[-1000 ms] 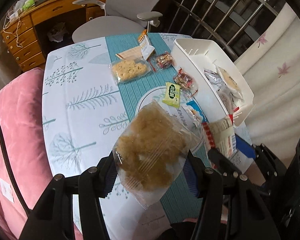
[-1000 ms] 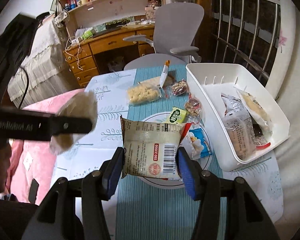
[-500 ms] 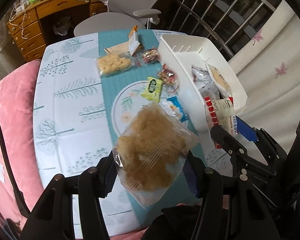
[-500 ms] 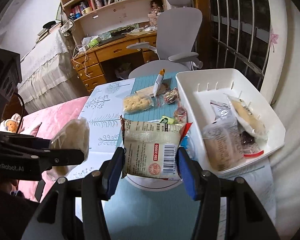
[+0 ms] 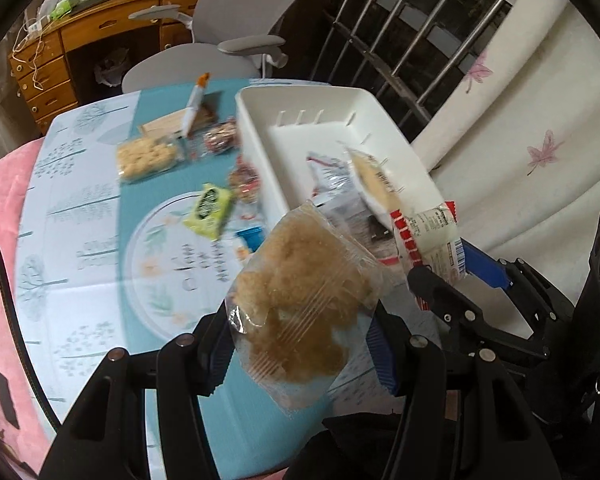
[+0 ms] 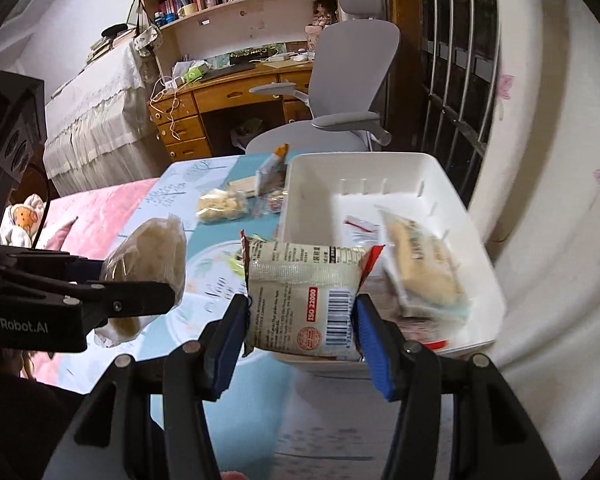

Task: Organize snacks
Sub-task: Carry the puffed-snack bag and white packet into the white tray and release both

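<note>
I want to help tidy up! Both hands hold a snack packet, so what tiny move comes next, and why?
Probably carry the barcode packet in the right hand-held gripper a little further over the white bin. It is gripped above the bin's near rim, and snacks already lie inside.

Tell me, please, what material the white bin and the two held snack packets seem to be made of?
White bin: probably hard plastic, smooth and slightly glossy, with moulded slots in its wall.
Clear packet in the left gripper: thin transparent film; it shines and wrinkles, and the brown snack shows through.
Printed packet in the right gripper: opaque film, likely plastic, with a barcode and crimped top edge.
</note>
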### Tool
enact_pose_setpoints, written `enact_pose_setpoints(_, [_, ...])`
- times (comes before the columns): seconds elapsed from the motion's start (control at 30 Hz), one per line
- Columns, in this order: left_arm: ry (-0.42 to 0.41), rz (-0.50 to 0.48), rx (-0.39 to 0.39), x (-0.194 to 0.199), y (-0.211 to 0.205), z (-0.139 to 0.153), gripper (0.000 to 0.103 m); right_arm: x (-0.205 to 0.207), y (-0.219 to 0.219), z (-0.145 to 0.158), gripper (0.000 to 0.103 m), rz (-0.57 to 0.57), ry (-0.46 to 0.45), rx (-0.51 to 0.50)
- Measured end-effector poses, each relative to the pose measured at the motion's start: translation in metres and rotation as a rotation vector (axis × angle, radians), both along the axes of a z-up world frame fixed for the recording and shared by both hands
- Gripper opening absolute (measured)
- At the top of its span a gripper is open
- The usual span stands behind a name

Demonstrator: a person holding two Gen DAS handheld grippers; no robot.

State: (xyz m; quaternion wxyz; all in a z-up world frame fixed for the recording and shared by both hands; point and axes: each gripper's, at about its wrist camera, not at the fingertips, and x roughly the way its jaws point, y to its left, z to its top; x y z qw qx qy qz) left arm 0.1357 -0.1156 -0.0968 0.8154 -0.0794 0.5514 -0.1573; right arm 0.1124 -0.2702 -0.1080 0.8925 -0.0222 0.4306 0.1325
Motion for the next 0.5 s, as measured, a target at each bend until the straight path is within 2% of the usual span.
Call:
enact_pose_setpoints(0.23, [-0.020,0.025,-0.032,0.013,-0.044,-0.004,0.057,0.010,-0.046,-0.005,0.055,0.008,0.003,-0.017])
enact_pose_setpoints(0.5, [-0.074,0.040,-0.040,0.028,-0.068,0.002,0.057,0.027,-0.074,-0.003,0.057,-0.009,-0.046,-0.028])
